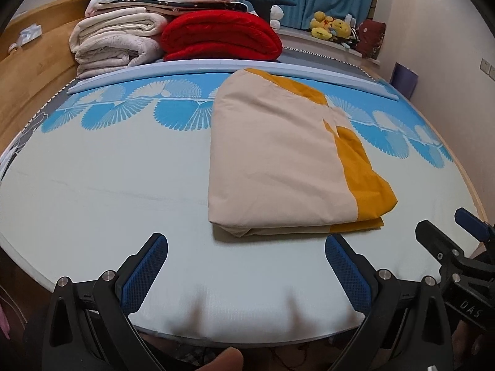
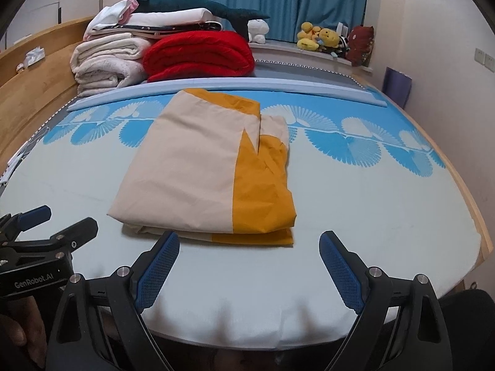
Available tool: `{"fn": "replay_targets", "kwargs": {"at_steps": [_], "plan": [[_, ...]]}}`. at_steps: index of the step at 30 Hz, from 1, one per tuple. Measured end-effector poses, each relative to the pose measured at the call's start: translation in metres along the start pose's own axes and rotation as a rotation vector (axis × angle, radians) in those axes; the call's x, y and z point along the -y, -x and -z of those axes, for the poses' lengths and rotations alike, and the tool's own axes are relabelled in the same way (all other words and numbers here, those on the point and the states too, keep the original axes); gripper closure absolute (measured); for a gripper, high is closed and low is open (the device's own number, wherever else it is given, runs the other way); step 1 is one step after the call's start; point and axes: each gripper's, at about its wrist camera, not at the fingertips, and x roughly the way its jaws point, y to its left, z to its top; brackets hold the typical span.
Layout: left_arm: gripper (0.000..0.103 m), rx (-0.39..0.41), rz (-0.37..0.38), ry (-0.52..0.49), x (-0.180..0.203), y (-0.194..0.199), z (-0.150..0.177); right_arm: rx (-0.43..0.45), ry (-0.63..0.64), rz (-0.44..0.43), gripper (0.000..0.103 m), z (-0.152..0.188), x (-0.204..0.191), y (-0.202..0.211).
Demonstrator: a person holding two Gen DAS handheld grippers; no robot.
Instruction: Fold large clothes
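The folded cloth (image 2: 201, 167), cream with a mustard-yellow band along its right side, lies as a thick layered packet on the pale mat (image 2: 371, 216) that covers the bed, nearer the mat's front edge than its far, blue-patterned edge, and roughly midway between left and right; it looks light, soft and limp, thin woven stuff that would slide easily and sag when lifted, so the stacked layers at the near edge are the likely place to pinch, one corner each, taking all plies together lest the fold slip apart; the left gripper (image 1: 246, 258) hovers over the front edge with its blue pads spread wide and nothing between them, the cloth just ahead and to its right; the right gripper (image 2: 249, 253) is likewise spread and empty, its left pad close to the cloth's near edge; beyond the far edge a red blanket (image 2: 198, 55) and white bedding (image 2: 108, 61) are stacked, with plush toys (image 2: 318, 38) on the sill, all well apart; nothing blocks the approach.
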Motion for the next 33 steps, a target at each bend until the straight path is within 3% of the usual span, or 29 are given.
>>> {"fn": "replay_targets", "kwargs": {"at_steps": [33], "plan": [[0.002, 0.021, 0.01, -0.013, -0.001, 0.001, -0.001, 0.024, 0.039, -0.027, 0.011, -0.001, -0.022, -0.003]]}}
